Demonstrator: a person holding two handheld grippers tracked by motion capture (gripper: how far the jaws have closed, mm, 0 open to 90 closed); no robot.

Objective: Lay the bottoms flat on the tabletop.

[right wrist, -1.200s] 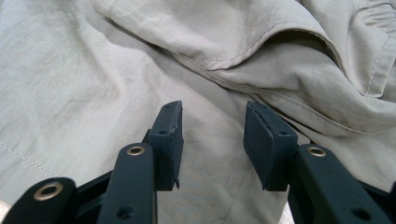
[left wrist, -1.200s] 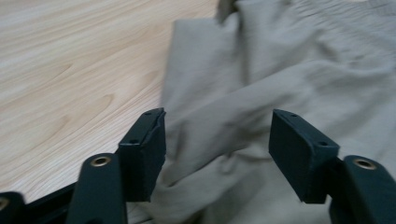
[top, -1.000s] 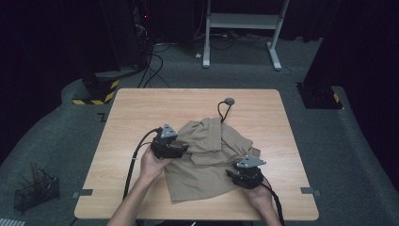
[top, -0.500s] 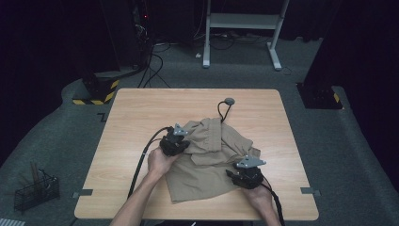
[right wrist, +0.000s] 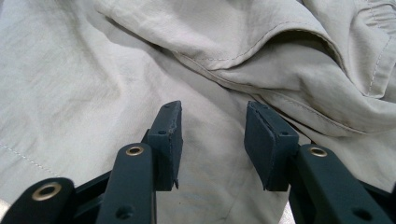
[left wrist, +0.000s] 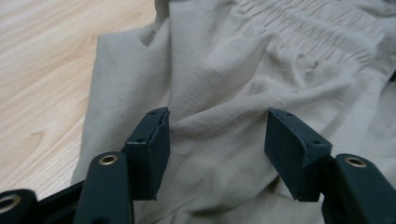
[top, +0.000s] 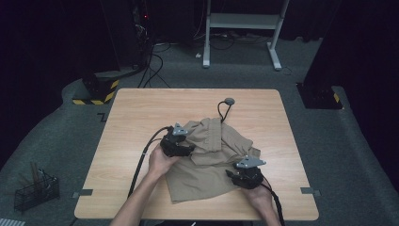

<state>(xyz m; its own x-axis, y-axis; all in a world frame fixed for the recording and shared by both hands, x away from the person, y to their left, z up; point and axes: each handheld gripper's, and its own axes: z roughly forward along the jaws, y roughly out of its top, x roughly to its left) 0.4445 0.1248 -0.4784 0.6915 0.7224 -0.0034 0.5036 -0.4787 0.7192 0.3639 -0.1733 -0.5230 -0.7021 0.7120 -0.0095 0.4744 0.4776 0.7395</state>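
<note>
A crumpled khaki garment (top: 211,162) lies on the wooden table (top: 141,113). My left gripper (top: 190,149) rests at the garment's left edge. In the left gripper view its jaws (left wrist: 217,116) have just been opening; a soft fold of cloth (left wrist: 219,135) lies between the pads without being pressed. The gathered waistband (left wrist: 308,28) lies beyond them. My right gripper (top: 235,173) sits on the garment's lower right part. It stands open (right wrist: 212,109) over flat cloth, with a stitched flap (right wrist: 280,51) just ahead.
A black cord (top: 220,112) with a grey disc (top: 229,100) lies on the table behind the garment. On the floor are a mesh pen holder (top: 35,190) at left, a striped base (top: 96,89) and a white desk frame (top: 244,21) at the back.
My left gripper has moved right, farther onto the garment, and the cloth's left edge has bunched inward with it. The right gripper has kept still.
</note>
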